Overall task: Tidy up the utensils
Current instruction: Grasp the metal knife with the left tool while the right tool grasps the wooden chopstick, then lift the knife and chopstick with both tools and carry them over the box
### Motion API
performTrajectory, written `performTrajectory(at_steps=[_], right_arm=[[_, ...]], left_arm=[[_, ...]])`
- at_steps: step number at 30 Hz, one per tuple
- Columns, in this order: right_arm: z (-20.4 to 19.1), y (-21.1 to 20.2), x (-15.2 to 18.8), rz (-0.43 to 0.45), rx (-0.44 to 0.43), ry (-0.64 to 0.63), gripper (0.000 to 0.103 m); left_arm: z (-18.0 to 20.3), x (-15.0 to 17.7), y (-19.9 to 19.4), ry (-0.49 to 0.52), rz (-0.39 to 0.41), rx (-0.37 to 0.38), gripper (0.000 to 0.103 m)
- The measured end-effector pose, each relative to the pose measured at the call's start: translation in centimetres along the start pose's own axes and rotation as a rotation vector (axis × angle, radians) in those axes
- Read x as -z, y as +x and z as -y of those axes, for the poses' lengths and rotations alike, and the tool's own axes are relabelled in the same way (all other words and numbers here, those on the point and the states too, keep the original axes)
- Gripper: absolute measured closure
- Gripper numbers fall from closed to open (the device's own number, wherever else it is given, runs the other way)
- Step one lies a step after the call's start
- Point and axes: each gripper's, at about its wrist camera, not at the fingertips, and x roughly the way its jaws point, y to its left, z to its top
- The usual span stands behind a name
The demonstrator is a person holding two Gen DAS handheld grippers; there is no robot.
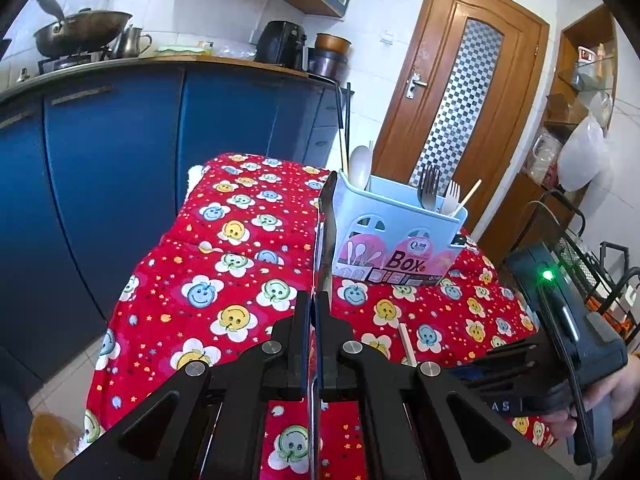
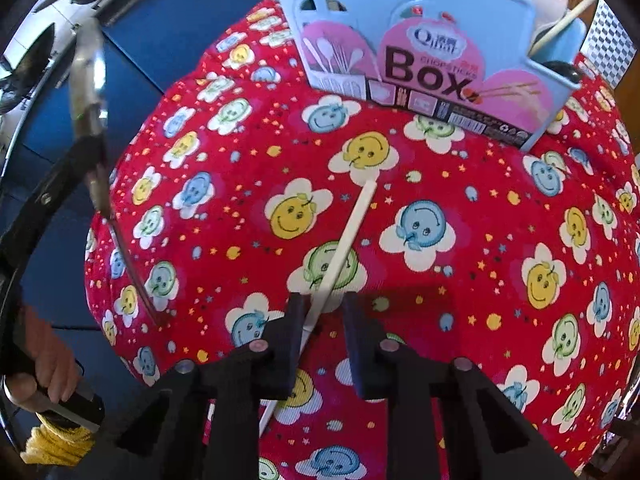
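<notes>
Spoon, forks already stood in holder [image 1: 400, 216] at frame center. Left gripper [image 1: 316, 320] pinched knife [image 1: 326, 232]; right gripper [image 2: 324, 312] spread round chopstick [image 2: 352, 224], both unstowed.

This is a kitchen in a home. At ten o'clock a big wok [image 1: 82, 32] sits on a stove, with a metal jug [image 1: 134, 42] beside it. Blue cupboards [image 1: 120, 168] stand under that worktop. White tiles [image 1: 224, 4] cover the wall. A wooden door [image 1: 452, 96] stands at one o'clock. A box [image 1: 396, 236] of forks and spoons sits on the bench with its red smiley cloth [image 1: 224, 280].
</notes>
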Motion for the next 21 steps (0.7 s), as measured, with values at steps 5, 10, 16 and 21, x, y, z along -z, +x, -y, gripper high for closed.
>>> performTrajectory(at_steps=[5, 10, 16, 21], right_arm=[[-0.2, 0.3, -0.9, -0.033, 0.024, -0.015, 0.089], [-0.6, 0.1, -0.5, 0.020, -0.002, -0.026, 0.094], [0.6, -2.8, 0.9, 0.146, -0.088, 0.010, 0.095], [2.1, -6.3, 1.6, 0.331, -0.121, 0.030, 0.095]], left_arm=[[-0.1, 0.0, 0.2, 0.002, 0.006, -0.012, 0.101], [0.0, -0.1, 0.5, -0.006, 0.003, -0.006, 0.101], [0.9, -0.6, 0.5, 0.009, 0.013, -0.005, 0.101], [1.7, -1.6, 0.5, 0.014, 0.040, 0.011, 0.101]])
